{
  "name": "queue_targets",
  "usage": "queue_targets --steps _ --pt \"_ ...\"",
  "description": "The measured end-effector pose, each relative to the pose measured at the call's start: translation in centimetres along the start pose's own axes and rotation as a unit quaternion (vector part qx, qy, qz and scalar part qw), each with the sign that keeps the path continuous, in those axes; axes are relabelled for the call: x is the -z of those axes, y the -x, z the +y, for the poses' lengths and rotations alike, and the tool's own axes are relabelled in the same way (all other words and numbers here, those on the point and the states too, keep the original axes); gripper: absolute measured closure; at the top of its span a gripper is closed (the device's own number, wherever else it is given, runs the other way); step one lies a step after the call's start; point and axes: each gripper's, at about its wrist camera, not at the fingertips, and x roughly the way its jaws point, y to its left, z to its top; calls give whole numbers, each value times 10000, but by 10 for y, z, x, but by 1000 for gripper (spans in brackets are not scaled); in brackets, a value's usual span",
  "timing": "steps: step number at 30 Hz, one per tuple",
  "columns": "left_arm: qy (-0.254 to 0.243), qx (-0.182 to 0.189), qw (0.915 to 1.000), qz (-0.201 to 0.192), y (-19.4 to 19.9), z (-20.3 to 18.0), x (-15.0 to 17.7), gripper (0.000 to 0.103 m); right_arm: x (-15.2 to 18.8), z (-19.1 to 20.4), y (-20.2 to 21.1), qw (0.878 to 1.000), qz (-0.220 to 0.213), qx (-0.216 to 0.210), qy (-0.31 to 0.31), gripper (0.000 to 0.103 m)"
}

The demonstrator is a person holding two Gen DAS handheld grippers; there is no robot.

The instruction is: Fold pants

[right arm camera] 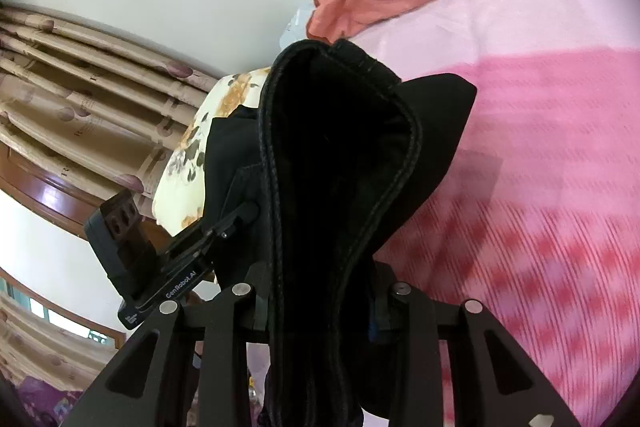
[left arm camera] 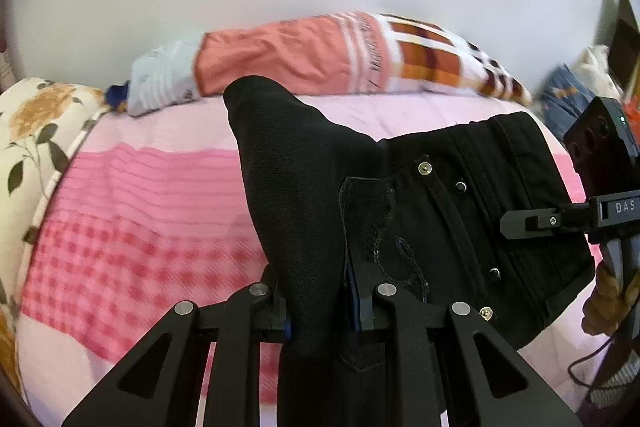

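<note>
Black fabric bunched between the left gripper point(left arm camera: 320, 307) fingers, clamped; right gripper point(right arm camera: 320, 311) likewise pinches a thick stitched hem of the black denim pants point(left arm camera: 460, 211). Pants hang lifted above the pink checked bed cover point(left arm camera: 132, 227), waistband and studs facing the left camera. Likely limp, moderately heavy, not slippery; seams and waistband are the best holds.

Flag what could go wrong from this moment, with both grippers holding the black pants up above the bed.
1. The left gripper pinches a thick bunch of the black pants; layers may slip out unevenly.
2. The right gripper clamps the thick seamed hem, so its grip could creep.
3. Lowered as is, the bunched fabric may land creased on the pink bedsheet.
</note>
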Motion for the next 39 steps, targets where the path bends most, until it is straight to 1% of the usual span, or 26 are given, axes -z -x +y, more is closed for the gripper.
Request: queue_targets --steps 3,6,10,13,18,23,26,28,31,33,35,37,39 --pt "65 -165 9998 -42 -10 23 -16 83 -27 5 -25 9999 17 -46 106 73" --pt "122 -278 9995 -79 -20 43 -30 83 -47 8 -43 9998 22 -75 178 73" --pt "156 -437 9989 -95 -38 68 -44 83 -75 7 -73 9997 43 -63 242 73" --pt "235 -542 9982 -59 -54 85 -50 83 -89 5 -91 9996 40 -24 286 73" --pt "389 -660 9970 80 -86 109 -55 83 -101 -8 -115 9998 -4 86 183 73" --pt "390 -708 9965 190 -105 117 -51 82 -104 -21 -124 9998 -68 192 55 73" --pt "376 -712 9966 187 -110 119 -47 81 -101 -27 -127 9993 -60 356 44 73" --pt "351 -760 9963 184 -113 119 -44 78 -102 -30 -131 9989 -70 455 5 72" --pt "444 -818 9955 151 -117 123 -39 68 -101 -32 -133 9978 -111 652 28 68" --pt "536 -895 9945 126 -117 126 -37 57 -99 -34 -133 9970 -121 763 15 62" --pt "577 -926 9940 124 -119 129 -35 53 -98 -37 -135 9961 -168 866 44 61" --pt "567 -993 9934 100 -119 129 -33 49 -98 -37 -134 9961 -213 857 56 60" --pt "521 -1161 9918 100 -121 127 -32 40 -97 -36 -134 9958 -250 875 64 56"
